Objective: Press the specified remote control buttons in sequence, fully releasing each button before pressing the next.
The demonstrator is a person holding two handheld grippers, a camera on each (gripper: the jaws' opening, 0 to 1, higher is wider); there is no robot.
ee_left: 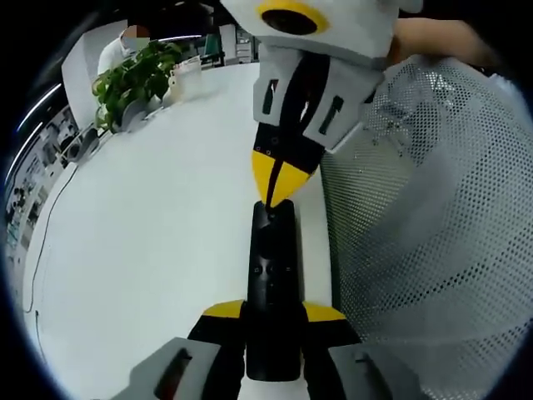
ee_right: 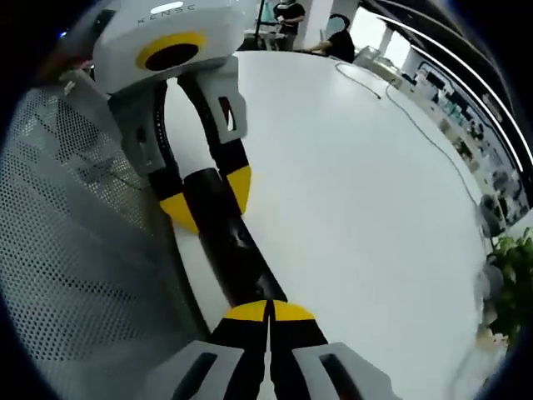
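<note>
Remote control (ee_left: 271,283) between left gripper (ee_left: 273,315) jaws; right gripper (ee_left: 275,193) tips closed on top

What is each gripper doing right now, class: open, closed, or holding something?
Left gripper: closed on the black remote control, gripping its near end.
Right gripper: closed, holding nothing, its yellow tips pressed onto the remote's far end.

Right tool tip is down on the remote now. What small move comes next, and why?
Probably lift the right tool straight up off the remote. Its closed yellow tips sit against the remote's far end, while the left tool clamps the near end over the white table. Each button must be fully released before the next press.
</note>
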